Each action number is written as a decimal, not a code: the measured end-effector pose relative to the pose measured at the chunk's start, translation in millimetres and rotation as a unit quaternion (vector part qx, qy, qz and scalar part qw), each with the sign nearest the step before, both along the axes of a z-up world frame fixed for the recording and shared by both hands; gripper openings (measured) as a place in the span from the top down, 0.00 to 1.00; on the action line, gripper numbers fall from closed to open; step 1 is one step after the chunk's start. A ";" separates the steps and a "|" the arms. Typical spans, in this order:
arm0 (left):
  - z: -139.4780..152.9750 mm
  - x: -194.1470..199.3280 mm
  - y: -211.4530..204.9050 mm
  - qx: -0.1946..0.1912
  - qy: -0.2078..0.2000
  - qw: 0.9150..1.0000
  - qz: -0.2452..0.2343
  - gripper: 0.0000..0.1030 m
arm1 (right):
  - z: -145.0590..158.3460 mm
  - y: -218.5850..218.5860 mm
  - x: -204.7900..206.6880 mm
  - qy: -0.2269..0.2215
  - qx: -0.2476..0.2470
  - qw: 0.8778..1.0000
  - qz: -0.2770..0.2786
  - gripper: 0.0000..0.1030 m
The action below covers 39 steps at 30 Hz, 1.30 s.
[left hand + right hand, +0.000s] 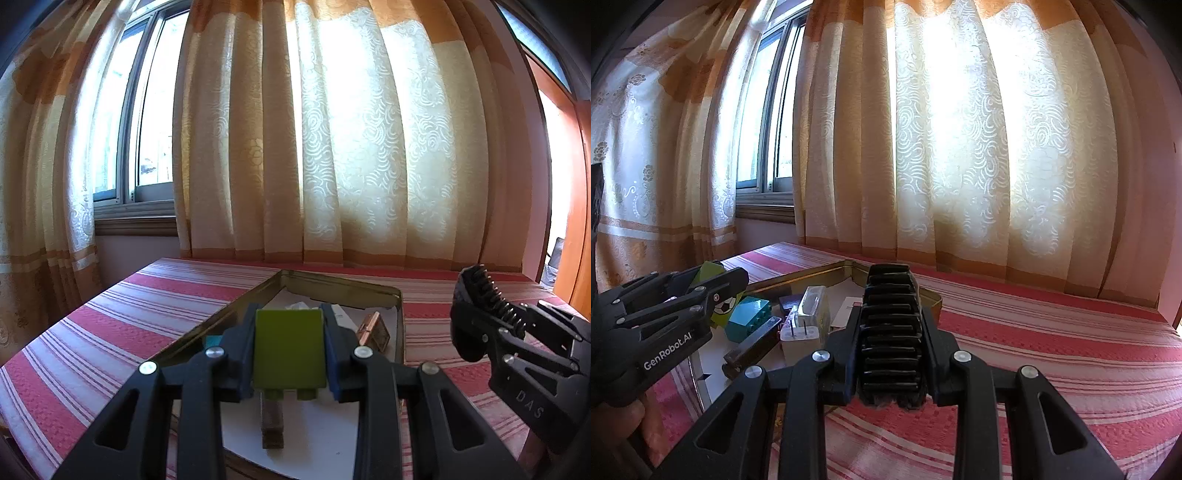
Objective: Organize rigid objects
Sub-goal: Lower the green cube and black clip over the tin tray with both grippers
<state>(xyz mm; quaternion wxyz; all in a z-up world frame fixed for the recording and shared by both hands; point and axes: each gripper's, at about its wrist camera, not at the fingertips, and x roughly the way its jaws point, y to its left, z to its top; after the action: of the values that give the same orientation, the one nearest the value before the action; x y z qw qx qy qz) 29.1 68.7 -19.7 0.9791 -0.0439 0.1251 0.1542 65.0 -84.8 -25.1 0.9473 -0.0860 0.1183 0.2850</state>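
A striped red-and-white cloth covered the table, and on it lay a shallow metal tray, taken here as the reference for all positions. Behind the tray hung cream and orange curtains before a window. The tray floor carried a white sheet. The left gripper was held above the tray's near half, its jaws closed narrowly on a green building block, which sat square between the pads with its studs toward the camera; the right wrist view showed a football print on that block. The right gripper stood beside the tray's right edge, over the cloth, its jaws clamped on a black ridged comb-like piece whose metal pins showed in the left wrist view. Inside the tray lay a teal block, a white plug adapter with two pins upward, a dark brown bar near the front, and a small copper-coloured item toward the right wall. A clear-capped white item rested just behind the adapter.
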 end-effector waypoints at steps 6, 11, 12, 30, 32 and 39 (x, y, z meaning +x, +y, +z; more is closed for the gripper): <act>-1.6 -0.1 4.9 -0.002 0.004 1.000 0.002 0.71 | -0.7 6.0 -1.9 -0.001 0.001 1.000 0.004 0.70; -1.8 -0.7 7.7 -0.002 0.004 1.000 0.001 0.71 | -0.8 10.5 -1.5 0.002 0.000 1.000 0.007 0.70; -1.9 -0.7 8.6 -0.003 0.005 1.000 0.001 0.71 | -0.6 12.2 -1.5 0.002 -0.001 1.000 0.007 0.70; -3.5 -0.2 22.3 -0.003 0.014 1.000 0.005 0.71 | -1.5 33.3 -7.4 0.000 -0.013 1.000 0.020 0.70; -3.1 0.6 23.2 -0.002 0.015 1.000 0.005 0.71 | -1.2 34.6 -6.7 0.001 -0.012 1.000 0.022 0.70; -2.6 1.5 28.2 -0.007 0.017 1.000 0.008 0.71 | -1.0 39.9 -6.8 0.001 -0.016 1.000 0.025 0.70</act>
<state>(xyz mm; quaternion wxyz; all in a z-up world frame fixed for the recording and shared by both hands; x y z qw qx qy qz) 30.7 96.9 -22.4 0.9753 -0.0488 0.1427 0.1615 58.2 -44.9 -26.2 0.9384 -0.1033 0.1216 0.3066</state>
